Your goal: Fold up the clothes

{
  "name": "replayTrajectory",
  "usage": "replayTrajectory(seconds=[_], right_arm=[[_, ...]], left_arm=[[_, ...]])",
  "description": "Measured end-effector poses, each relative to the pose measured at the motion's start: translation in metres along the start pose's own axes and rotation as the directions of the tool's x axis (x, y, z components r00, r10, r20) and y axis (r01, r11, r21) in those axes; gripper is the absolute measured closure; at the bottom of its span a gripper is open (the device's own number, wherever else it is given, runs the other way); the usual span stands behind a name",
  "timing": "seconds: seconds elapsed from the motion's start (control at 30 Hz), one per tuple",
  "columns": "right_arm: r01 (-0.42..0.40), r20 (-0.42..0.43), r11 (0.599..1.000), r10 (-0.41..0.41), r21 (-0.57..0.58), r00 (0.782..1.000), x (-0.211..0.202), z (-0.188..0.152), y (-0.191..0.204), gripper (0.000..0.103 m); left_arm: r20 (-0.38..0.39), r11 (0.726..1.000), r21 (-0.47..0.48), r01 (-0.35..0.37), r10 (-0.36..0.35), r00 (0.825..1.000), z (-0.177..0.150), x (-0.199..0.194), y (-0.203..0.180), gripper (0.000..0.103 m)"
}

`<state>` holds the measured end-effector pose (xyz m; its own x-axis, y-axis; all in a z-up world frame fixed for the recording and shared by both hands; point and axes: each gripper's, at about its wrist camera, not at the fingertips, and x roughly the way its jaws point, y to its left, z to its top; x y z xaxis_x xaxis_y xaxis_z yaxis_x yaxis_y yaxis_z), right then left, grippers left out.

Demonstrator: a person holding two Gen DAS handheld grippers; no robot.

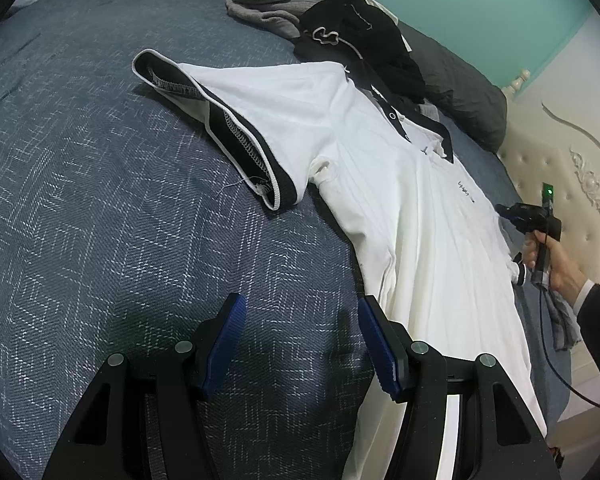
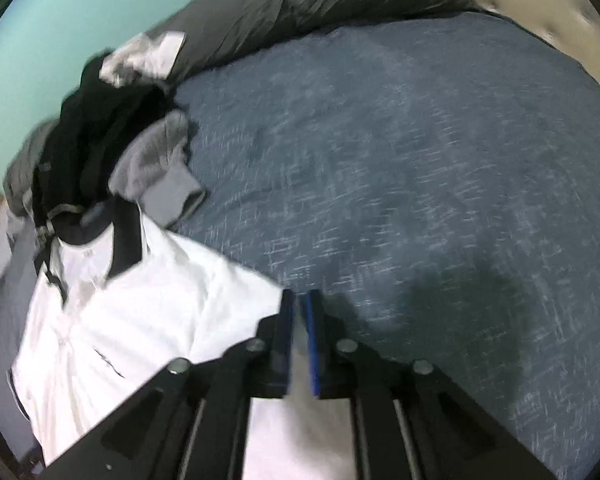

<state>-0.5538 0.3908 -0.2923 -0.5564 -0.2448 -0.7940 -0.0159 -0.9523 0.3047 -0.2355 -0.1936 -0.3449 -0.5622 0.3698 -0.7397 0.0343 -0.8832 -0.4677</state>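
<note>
Item: white polo shirt (image 1: 400, 184) with black collar and black-banded sleeve cuffs, laid flat and face up on the blue woven bedspread (image 1: 120, 200). One short sleeve (image 1: 220, 120) is spread out to the side of the shirt body, its cuff turned so the inner stitching shows. A small dark logo sits on the chest below the collar.

Beyond the shirt's collar: a heap of black clothing (image 1: 360, 32) touching the collar, with a grey garment (image 1: 268, 0) just beside that heap. A dark grey pillow (image 1: 468, 96) lies behind the heap, next to the cream padded headboard (image 1: 560, 160).

Left gripper (image 1: 300, 344): jaws standing well apart, nothing between them, only bedspread; its right finger is just beside the shirt's side edge near the hem.

Right gripper (image 2: 299, 340): jaws drawn nearly together with a narrow gap; blurred view, white shirt fabric shows in the gap, but whether the pads press on it cannot be told. A hand (image 1: 556, 264) holds this gripper at the shirt's far side edge.
</note>
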Motion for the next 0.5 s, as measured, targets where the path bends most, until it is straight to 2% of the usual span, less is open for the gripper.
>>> replayTrajectory(seconds=[0.1,0.17,0.23,0.37,0.5], right_arm=[[-0.01,0.058,0.996,0.006,0.084,0.998,-0.024,-0.005,-0.018,0.07],[0.005,0.068,0.993,-0.014,0.119,0.998,-0.041,-0.014,-0.028,0.066],[0.029,0.067,0.989,-0.039,0.143,0.997,-0.056,-0.029,-0.035,0.066],[-0.01,0.061,0.989,0.0,0.149,0.998,-0.083,-0.063,-0.034,0.065],[-0.084,0.019,0.98,0.082,0.181,0.996,-0.095,-0.096,-0.022,0.065]], left_arm=[[0.003,1.0,-0.007,0.001,-0.001,1.0,0.001,-0.002,0.002,0.04],[0.007,1.0,-0.015,0.002,-0.002,1.0,0.002,-0.003,0.003,0.04],[0.011,1.0,-0.021,0.004,-0.004,1.0,0.004,-0.004,0.004,0.04],[0.016,1.0,-0.017,0.002,-0.002,1.0,0.003,-0.008,0.003,0.04],[0.021,1.0,-0.017,0.011,-0.011,1.0,0.002,-0.009,0.0,0.04]])
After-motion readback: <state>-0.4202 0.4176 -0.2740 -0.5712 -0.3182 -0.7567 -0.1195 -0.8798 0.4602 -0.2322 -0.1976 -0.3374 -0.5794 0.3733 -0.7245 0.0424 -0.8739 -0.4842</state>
